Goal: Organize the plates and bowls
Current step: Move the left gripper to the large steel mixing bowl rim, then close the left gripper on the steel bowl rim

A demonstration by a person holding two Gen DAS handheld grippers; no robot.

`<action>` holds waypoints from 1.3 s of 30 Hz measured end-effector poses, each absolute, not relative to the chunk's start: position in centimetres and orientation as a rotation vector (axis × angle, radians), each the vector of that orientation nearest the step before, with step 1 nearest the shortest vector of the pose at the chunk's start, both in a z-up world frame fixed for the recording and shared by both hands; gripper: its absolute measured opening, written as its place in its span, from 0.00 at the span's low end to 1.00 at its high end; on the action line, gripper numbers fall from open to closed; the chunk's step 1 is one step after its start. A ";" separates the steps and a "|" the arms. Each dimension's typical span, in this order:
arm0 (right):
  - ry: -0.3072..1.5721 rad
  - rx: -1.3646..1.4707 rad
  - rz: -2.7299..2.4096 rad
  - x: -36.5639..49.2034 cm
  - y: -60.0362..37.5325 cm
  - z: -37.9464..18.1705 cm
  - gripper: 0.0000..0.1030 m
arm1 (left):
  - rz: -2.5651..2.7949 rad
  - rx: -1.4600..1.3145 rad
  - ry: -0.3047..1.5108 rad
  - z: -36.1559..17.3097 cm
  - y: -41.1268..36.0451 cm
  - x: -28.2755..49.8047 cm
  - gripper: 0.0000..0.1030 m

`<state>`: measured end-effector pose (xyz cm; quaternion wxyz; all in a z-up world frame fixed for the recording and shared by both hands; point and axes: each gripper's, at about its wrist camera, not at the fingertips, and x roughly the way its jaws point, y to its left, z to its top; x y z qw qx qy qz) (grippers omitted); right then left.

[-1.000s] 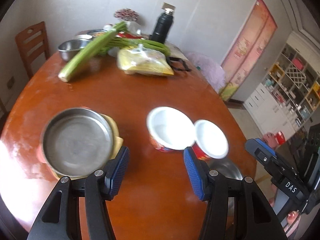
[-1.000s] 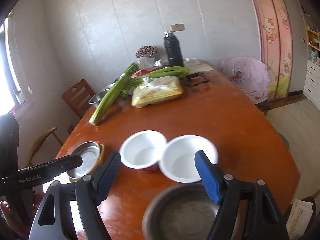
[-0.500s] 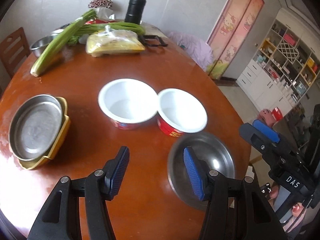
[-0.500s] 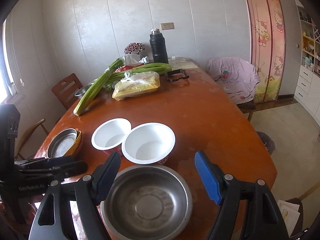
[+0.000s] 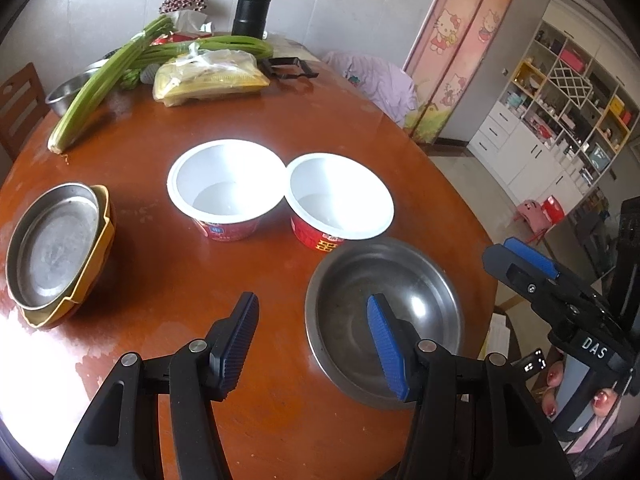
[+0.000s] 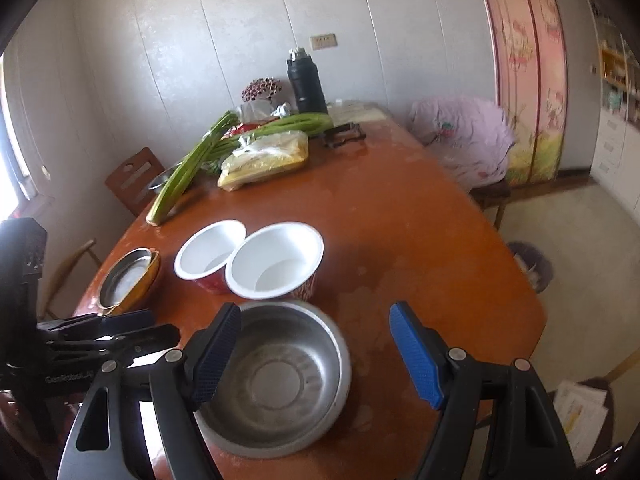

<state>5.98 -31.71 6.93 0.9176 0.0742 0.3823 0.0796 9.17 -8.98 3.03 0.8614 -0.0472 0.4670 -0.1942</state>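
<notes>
Left wrist view: the left claw [image 5: 312, 332] hangs open and empty above the desk [image 5: 280, 128], its right pad over the steel bowl [image 5: 384, 320]. That bowl looks stiff, light and slippery; its rim is the best hold. Two empty paper bowls [image 5: 226, 192] touch behind it.

Right wrist view: the right claw [image 6: 316, 344] gapes empty over the steel bowl [image 6: 276, 376]. The steel plate [image 6: 124, 280] nests in a yellow dish [image 6: 150, 276].

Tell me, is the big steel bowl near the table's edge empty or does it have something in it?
Empty. The steel bowl sits upright on the table, its bare metal bottom showing in both views.
</notes>
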 end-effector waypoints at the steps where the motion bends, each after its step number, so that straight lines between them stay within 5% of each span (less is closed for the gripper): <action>1: 0.792 0.153 0.155 6.0 -31.9 6.8 0.74 | -0.416 -0.097 0.981 2.9 -9.0 9.2 0.56; 39: 0.922 0.007 0.127 6.7 -30.7 -0.1 0.72 | -0.338 0.003 1.067 -2.2 -13.8 11.3 0.56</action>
